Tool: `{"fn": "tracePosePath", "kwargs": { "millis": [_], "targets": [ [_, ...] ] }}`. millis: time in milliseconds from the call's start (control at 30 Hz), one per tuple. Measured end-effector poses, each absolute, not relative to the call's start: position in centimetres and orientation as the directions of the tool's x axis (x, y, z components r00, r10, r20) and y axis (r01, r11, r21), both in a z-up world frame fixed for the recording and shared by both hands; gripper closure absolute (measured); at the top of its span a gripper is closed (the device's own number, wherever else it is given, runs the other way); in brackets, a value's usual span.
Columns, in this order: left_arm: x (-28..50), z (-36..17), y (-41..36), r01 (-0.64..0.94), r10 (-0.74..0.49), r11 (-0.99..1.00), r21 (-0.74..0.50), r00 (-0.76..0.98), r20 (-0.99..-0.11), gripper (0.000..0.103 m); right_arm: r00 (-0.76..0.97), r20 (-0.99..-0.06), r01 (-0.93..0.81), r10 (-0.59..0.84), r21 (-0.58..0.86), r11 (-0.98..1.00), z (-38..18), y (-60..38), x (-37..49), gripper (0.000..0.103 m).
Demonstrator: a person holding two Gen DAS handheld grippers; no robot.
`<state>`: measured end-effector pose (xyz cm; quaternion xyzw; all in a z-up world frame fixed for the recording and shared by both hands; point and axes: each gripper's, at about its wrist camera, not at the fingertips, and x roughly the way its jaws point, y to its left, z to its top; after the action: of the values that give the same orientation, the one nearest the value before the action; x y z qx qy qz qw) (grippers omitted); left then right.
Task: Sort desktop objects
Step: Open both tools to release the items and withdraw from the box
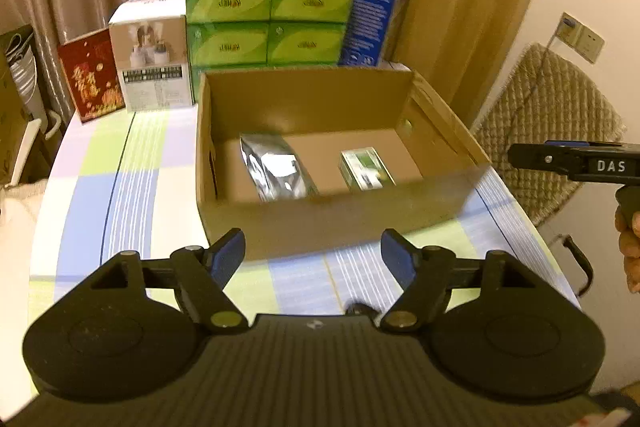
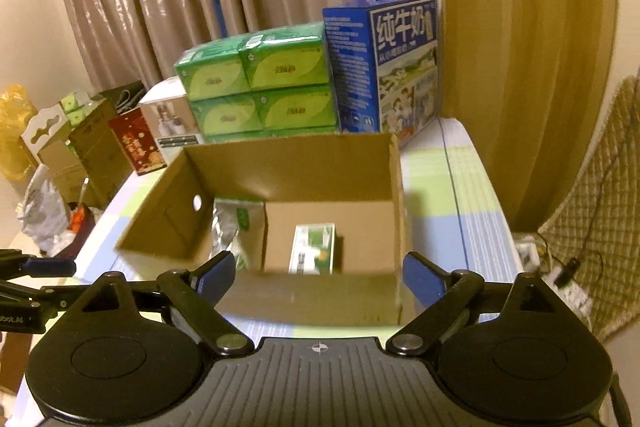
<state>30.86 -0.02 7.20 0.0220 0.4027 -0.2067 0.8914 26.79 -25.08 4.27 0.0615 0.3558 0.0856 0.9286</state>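
An open cardboard box [image 1: 320, 219] [image 2: 312, 301] stands on the checked tablecloth. Inside it lie a silver foil pouch [image 1: 274, 165] [image 2: 226, 227] on the left and a small green-and-white box [image 1: 366, 169] [image 2: 314, 247] on the right. My left gripper [image 1: 312, 253] hovers in front of the box's near wall, open and empty. My right gripper [image 2: 318, 273] hangs just before the same box from the right side, open and empty too. In the left wrist view the right gripper's tip [image 1: 576, 163] shows at the right edge, held by a hand [image 1: 630, 247].
Behind the box stand stacked green tissue packs [image 1: 268, 17] [image 2: 256, 85], a blue milk carton case [image 1: 376, 9] [image 2: 384, 67], a white carton [image 1: 150, 55] and a red packet [image 1: 92, 75]. Curtains hang behind. A chair with a knitted cover [image 1: 548, 131] stands to the right of the table.
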Motion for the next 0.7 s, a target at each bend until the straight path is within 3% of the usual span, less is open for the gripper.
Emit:
{"fn": "tracePosePath", "kwargs": {
  "millis": [67, 367, 700],
  "targets": [
    [28.9, 7.2, 0.2, 0.384, -0.348, 0.915, -0.126, 0.59, -0.728, 0.024, 0.731, -0.65, -0.113, 0.207, 0.185, 0.976, 4.3, -25.4, 24.6, 0.012],
    [20.9, 6.8, 0.6, 0.372, -0.332, 0.921, -0.115, 0.596, -0.731, 0.013, 0.728, -0.656, -0.097, 0.2, 0.19, 0.977, 3.5, -26.8, 16.0, 0.007],
    [15.4, 5.1, 0.1, 0.368, -0.312, 0.924, -0.1, 0.58, -0.752, 0.006, 0.694, -0.692, -0.082, 0.2, 0.201, 0.976, 1.7, -29.5, 9.9, 0.006]
  ]
}}
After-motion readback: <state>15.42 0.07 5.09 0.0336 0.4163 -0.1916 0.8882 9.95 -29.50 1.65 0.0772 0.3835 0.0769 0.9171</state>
